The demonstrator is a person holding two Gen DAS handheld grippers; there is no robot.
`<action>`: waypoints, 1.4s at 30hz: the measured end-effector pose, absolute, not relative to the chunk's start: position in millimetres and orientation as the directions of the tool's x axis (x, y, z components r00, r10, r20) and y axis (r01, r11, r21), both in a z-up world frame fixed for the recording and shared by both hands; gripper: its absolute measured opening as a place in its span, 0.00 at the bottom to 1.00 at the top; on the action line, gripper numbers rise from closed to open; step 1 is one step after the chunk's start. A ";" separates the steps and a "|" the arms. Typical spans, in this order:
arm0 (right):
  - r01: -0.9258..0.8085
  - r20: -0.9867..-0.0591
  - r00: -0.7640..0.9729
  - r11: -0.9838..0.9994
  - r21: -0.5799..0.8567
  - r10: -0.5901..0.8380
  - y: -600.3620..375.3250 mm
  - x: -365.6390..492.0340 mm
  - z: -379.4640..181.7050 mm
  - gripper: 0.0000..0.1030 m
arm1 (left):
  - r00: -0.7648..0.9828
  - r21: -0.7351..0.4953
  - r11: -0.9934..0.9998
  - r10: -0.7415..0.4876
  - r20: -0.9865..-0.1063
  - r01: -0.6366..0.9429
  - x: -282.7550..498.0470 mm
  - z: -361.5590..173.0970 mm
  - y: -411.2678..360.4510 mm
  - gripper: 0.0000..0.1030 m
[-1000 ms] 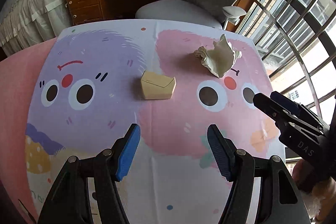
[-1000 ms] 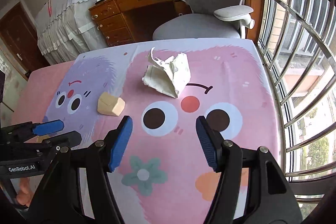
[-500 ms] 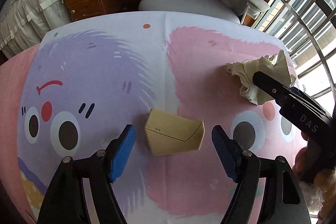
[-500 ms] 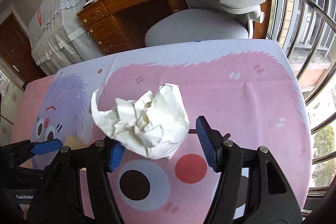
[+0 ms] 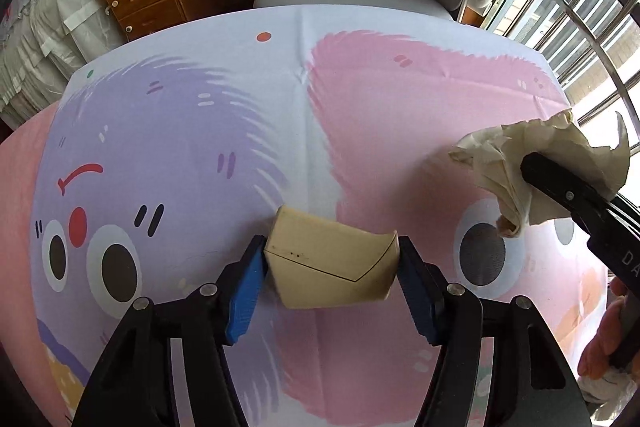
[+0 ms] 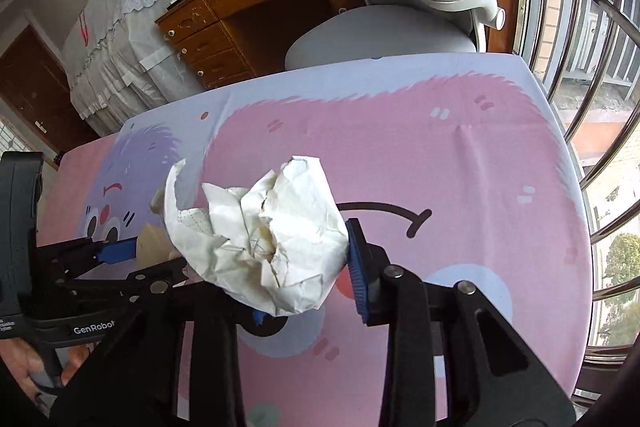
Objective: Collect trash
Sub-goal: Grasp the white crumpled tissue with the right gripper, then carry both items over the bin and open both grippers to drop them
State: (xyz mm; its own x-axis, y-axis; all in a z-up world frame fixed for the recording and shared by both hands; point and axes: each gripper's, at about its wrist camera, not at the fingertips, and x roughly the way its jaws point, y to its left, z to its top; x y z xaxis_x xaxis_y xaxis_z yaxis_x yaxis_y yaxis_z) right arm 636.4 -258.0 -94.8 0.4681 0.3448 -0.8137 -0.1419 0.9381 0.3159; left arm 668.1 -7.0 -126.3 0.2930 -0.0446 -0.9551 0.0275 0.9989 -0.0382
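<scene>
A small tan cardboard box (image 5: 332, 265) sits on the cartoon tablecloth (image 5: 240, 131), and my left gripper (image 5: 331, 281) is shut on it, a blue pad against each side. My right gripper (image 6: 304, 267) is shut on a crumpled ball of whitish paper (image 6: 264, 235); the wad hides most of its left pad. In the left wrist view the same paper ball (image 5: 532, 171) shows at the right edge, with the right gripper's black finger across it. In the right wrist view the left gripper's blue pad (image 6: 116, 251) and a sliver of the tan box (image 6: 152, 245) lie at left.
A grey office chair (image 6: 384, 27) stands just beyond the table's far edge, with a wooden desk (image 6: 240, 15) behind it. Barred windows (image 6: 592, 47) run along the right side. A hand (image 5: 608, 339) holds the right gripper at lower right.
Both grippers moved forward and went from open to shut: the left one on the tan box, the right one on the paper ball.
</scene>
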 end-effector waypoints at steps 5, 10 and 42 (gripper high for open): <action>-0.151 -0.809 0.455 0.928 0.341 0.372 -259.0 574.2 -67.7 0.27 | 0.331 -0.036 0.999 -0.041 -0.943 0.021 621.5 -93.6 -12.4 0.62; -0.165 -0.808 0.425 0.912 0.375 0.409 -254.5 481.3 -36.6 0.27 | 0.380 -0.023 0.997 -0.049 -0.924 0.072 540.3 -55.0 -16.2 0.62; -0.077 -0.952 0.280 0.991 0.106 0.124 -103.8 2.5 -30.4 0.27 | 0.291 -0.172 0.933 -0.268 -0.918 0.318 23.6 -42.9 105.5 0.62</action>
State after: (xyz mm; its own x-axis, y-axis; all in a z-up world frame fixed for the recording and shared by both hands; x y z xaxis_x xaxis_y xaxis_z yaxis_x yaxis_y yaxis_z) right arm 2.5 -103.8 -30.4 0.2799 0.1235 -0.9520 -0.0768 0.9914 0.1061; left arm 23.6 105.5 -42.9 0.2914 -0.2684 -0.9182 0.3176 0.9325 -0.1718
